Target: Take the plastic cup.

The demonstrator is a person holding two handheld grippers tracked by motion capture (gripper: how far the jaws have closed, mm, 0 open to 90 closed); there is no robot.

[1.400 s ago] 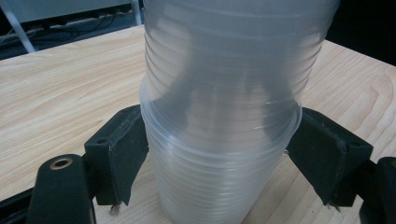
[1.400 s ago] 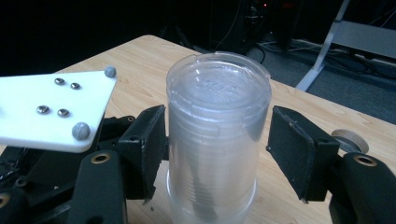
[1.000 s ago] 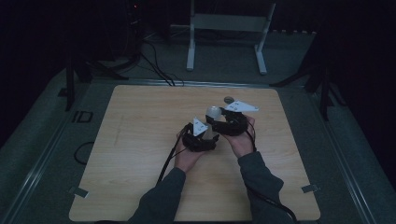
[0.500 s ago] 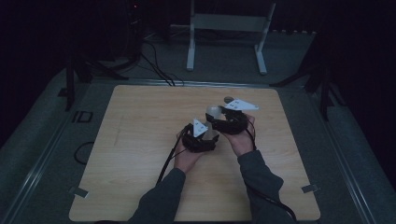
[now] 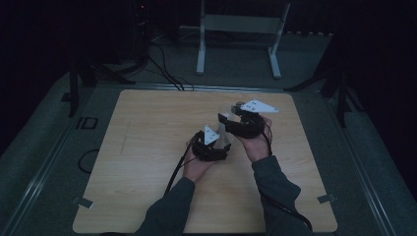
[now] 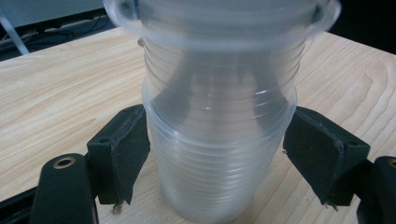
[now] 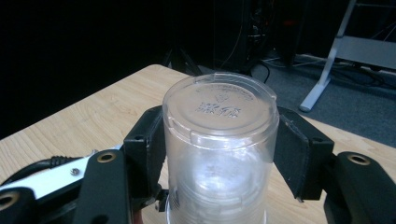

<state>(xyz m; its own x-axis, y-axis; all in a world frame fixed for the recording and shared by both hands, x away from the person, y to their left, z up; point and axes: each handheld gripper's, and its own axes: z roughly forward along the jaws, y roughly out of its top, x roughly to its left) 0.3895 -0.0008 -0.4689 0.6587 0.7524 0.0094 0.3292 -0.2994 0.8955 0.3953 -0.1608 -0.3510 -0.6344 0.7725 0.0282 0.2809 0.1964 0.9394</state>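
Note:
Two nested clear ribbed plastic cups (image 6: 219, 154) stand upright between the jaws of my left gripper (image 6: 219, 140). Its black pads (image 6: 123, 154) press the outer cup; the inner cup (image 6: 219, 56) sticks out above it. My right gripper (image 7: 219, 144) is shut on a clear cup (image 7: 219, 107) whose embossed base faces up. In the high view, at mid-table, the left gripper (image 5: 221, 143) sits just in front and left of the right gripper (image 5: 228, 120). A faint clear cup (image 5: 225, 132) shows between them. I cannot tell whether the two grippers hold one stack.
The light wooden table (image 5: 147, 147) stands on grey floor. A white metal stand (image 5: 241, 29) and dark cables (image 5: 162, 69) lie beyond the table's far edge. The grippers' cables (image 5: 174, 172) trail back along the forearms.
Both hands stay nearly where they were. The right gripper's grey plate has shifted slightly towards the far side of the table.

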